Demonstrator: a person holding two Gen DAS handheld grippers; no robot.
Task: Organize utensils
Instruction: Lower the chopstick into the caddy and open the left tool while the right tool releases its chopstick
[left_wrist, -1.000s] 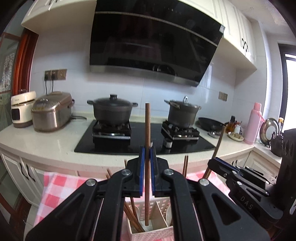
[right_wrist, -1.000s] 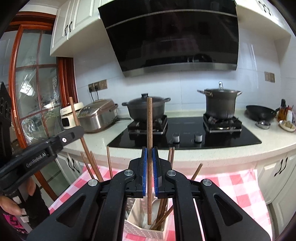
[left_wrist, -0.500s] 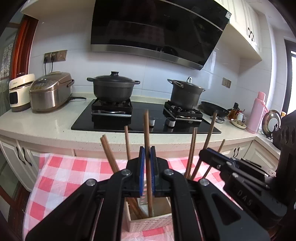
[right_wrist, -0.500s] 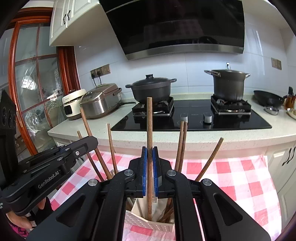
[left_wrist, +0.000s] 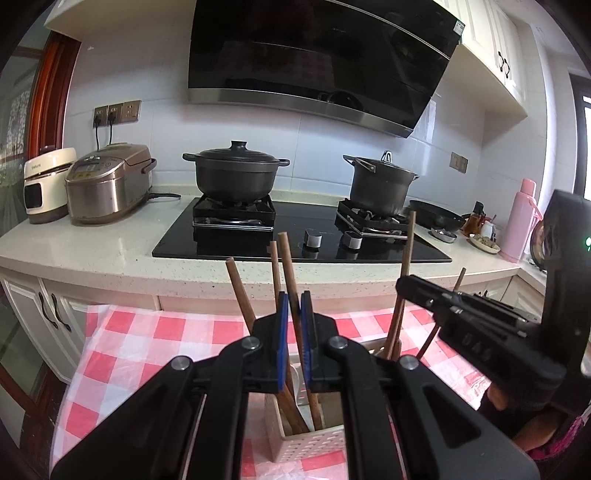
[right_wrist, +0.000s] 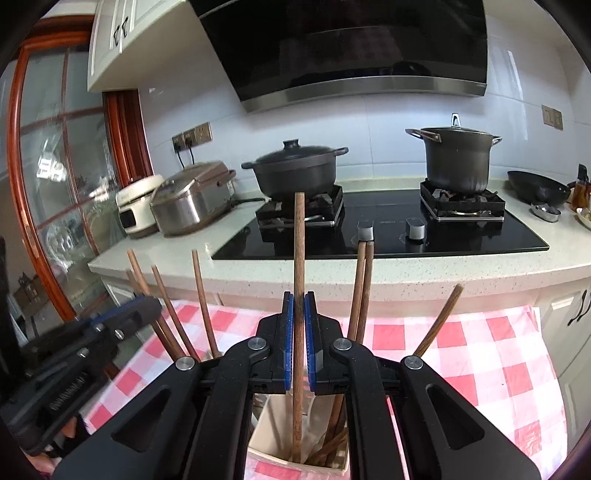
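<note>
Right hand-held gripper (right_wrist: 299, 332) clamping upright chopstick (right_wrist: 298, 258), tip down in holder (right_wrist: 266, 435)

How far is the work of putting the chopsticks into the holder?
Done: several chopsticks already stand in the white holder. In hand: the left gripper and the right gripper each clamp one chopstick, lower ends inside the holder. Left: releasing both. No loose chopsticks are visible on the checked cloth.
</note>
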